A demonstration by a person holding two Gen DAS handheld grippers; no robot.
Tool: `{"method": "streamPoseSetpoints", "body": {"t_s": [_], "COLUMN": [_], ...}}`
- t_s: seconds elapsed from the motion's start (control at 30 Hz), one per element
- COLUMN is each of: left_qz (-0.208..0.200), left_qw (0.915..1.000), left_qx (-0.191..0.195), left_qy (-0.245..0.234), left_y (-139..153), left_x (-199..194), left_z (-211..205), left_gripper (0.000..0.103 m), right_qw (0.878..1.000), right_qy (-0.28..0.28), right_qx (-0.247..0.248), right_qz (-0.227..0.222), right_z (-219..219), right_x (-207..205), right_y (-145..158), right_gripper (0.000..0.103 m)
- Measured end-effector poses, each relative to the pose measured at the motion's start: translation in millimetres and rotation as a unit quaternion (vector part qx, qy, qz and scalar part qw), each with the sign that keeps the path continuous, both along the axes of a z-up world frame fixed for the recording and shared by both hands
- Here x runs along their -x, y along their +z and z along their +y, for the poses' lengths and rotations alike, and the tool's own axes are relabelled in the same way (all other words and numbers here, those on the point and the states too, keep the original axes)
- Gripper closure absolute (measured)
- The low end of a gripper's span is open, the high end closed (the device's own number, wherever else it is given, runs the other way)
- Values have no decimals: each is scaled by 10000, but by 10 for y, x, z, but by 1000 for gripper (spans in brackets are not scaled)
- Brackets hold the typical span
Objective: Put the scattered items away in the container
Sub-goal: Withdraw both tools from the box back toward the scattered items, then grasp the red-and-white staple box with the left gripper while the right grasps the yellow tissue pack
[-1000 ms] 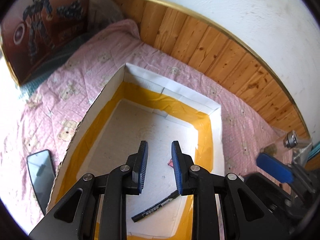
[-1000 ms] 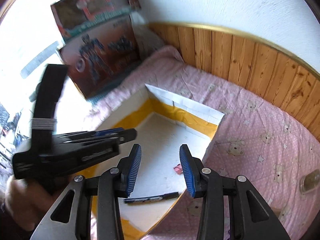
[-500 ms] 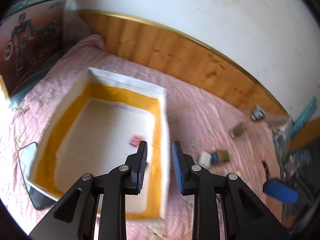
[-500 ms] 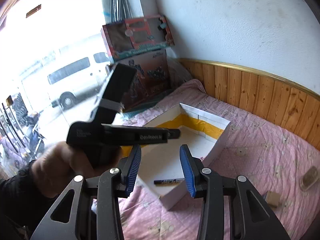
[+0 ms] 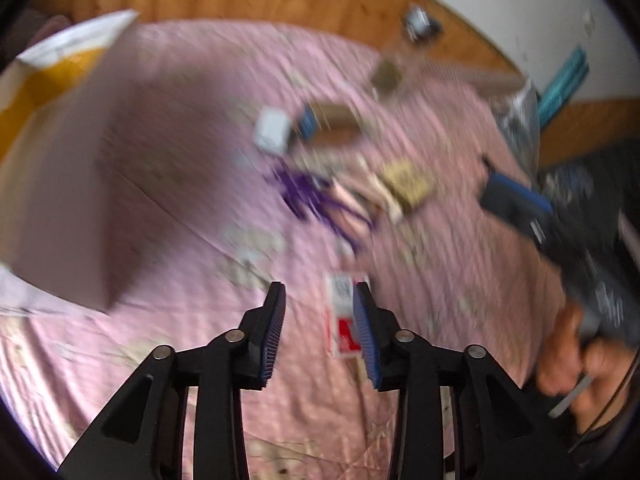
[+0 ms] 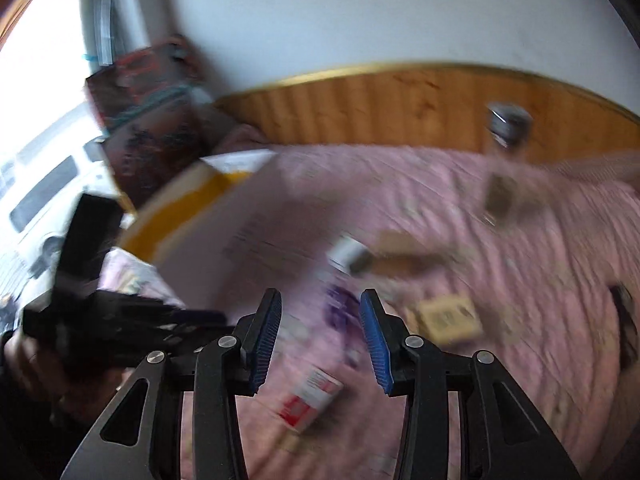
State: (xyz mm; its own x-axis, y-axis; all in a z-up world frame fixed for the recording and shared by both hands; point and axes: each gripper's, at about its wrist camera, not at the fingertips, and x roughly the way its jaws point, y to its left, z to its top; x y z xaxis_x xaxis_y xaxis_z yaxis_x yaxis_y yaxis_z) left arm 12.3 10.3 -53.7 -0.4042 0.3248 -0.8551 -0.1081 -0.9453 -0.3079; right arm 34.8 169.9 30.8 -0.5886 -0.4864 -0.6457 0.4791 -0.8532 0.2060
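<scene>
Although both views are heavily blurred, the main items can be placed. The pink quilted bedspread with a small printed pattern fills most of each frame and runs up to a wooden panelled wall strip along the top. The white open-topped cardboard container lined with yellow tape sits on the bedspread at the left edge of the left wrist view and at centre left of the right wrist view; what lies inside it cannot be seen.

The scattered items lie in a loose group near the centre of the left wrist view, all outside the container. The flat red-and-white packet lies on the bedspread below centre, seen between the fingers of the left gripper. Its jaws have just been opening, stand spread, and clamp nothing. A tan cardboard box lies right of centre, a purple tangled item just left of it, and a small white box above that.

The right gripper stands with its jaws apart and nothing between the pads; the purple item and the packet appear behind and below them on the bedspread. The right gripper also shows at the right edge of the left wrist view, held in a hand.
</scene>
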Motion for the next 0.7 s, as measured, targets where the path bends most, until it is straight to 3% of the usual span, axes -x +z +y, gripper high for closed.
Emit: {"method": "streamPoseSetpoints", "body": {"t_s": [0.13, 0.23, 0.43, 0.6, 0.7], "left_qz": [-266, -305, -220, -174, -109], "left_qw": [9989, 9985, 9987, 9985, 9976], "left_qx": [244, 363, 408, 450, 562], "left_qy": [-290, -271, -216, -271, -390], "left_y": [-344, -464, -539, -580, -600], "left_x": [-73, -87, 1, 92, 100], "left_z": [296, 376, 436, 526, 628], "left_gripper": [61, 57, 51, 50, 48], "right_qw": [9956, 9917, 9882, 9814, 9799], "right_qy": [-565, -685, -861, -737, -515], "right_qx": [-568, -839, -1033, -1629, -1693], "right_qz": [-478, -693, -728, -703, -925], "right_z": [176, 206, 257, 201, 178], "right_x": [227, 340, 449, 748, 882], "right_y": [-314, -477, -654, -844, -976], "right_gripper": [60, 56, 25, 24, 24]}}
